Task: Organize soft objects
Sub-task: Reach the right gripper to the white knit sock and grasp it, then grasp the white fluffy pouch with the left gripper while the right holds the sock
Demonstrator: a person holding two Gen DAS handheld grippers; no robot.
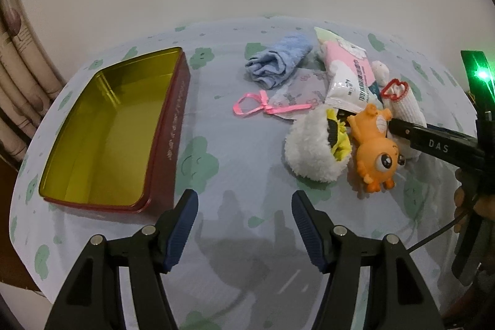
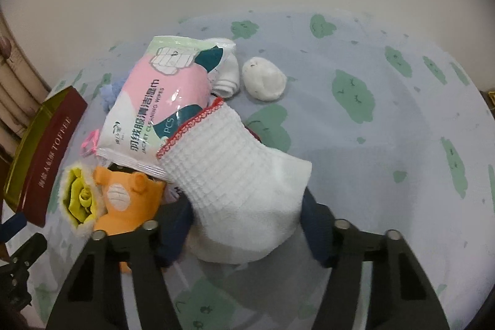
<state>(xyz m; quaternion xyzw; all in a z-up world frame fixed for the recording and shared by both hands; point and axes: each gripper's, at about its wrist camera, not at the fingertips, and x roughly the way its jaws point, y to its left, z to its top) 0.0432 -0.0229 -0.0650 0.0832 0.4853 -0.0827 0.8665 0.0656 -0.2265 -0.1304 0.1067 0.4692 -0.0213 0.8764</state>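
Observation:
An open red tin with a gold inside stands at the left, also seen in the right wrist view. My left gripper is open and empty above the cloth, right of the tin. My right gripper is open, its jaws on either side of a white sock with red trim, not closed on it. Its arm reaches in from the right. Beside the sock lie an orange toy, a white fluffy slipper with yellow lining, a wipes pack and a blue cloth.
A pink ribbon on a clear bag lies mid-table. A white soft ball and a small white sock lie behind the wipes. The round table has a pale cloth with green prints. A wall is behind; curtains at far left.

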